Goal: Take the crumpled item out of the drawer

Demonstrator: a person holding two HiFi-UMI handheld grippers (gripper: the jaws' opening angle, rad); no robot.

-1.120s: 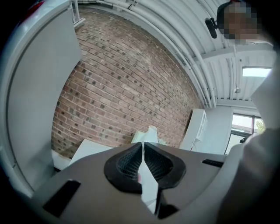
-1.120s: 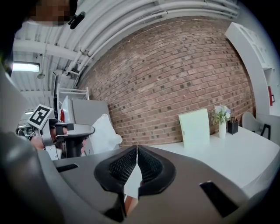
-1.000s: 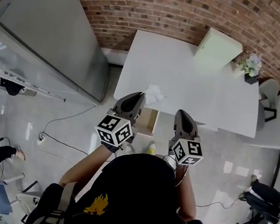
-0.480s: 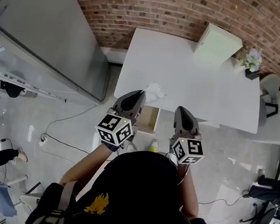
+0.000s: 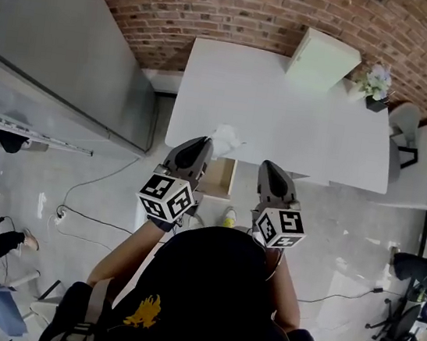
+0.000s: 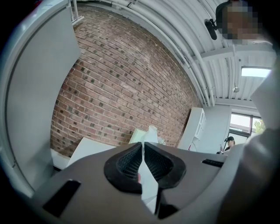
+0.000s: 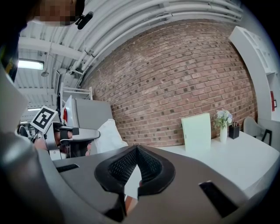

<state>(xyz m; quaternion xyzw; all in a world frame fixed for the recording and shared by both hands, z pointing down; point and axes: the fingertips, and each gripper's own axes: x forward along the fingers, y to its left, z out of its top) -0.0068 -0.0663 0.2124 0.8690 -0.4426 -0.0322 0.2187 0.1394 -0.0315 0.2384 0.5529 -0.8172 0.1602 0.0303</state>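
The crumpled white item (image 5: 224, 138) is pinched in my left gripper (image 5: 202, 142), which is shut on it and holds it above the near edge of the white table (image 5: 285, 113). In the left gripper view the item (image 6: 151, 133) sticks up between the shut jaws of the left gripper (image 6: 143, 144). Below the table edge, between both grippers, the small wooden drawer (image 5: 220, 181) stands pulled open. My right gripper (image 5: 269, 167) hovers to the right of the drawer, shut and empty. The right gripper view shows the right gripper (image 7: 137, 148) shut, with the item (image 7: 108, 135) at its left.
A pale green box (image 5: 321, 59) and a vase of flowers (image 5: 376, 82) stand at the table's far right, against the brick wall. A grey panel (image 5: 57, 49) leans at the left. Cables (image 5: 89, 215) cross the floor, and a small yellow thing (image 5: 228, 221) lies below the drawer.
The view has shifted a little, so both grippers and the held item sit slightly further left. Both grips are unchanged.
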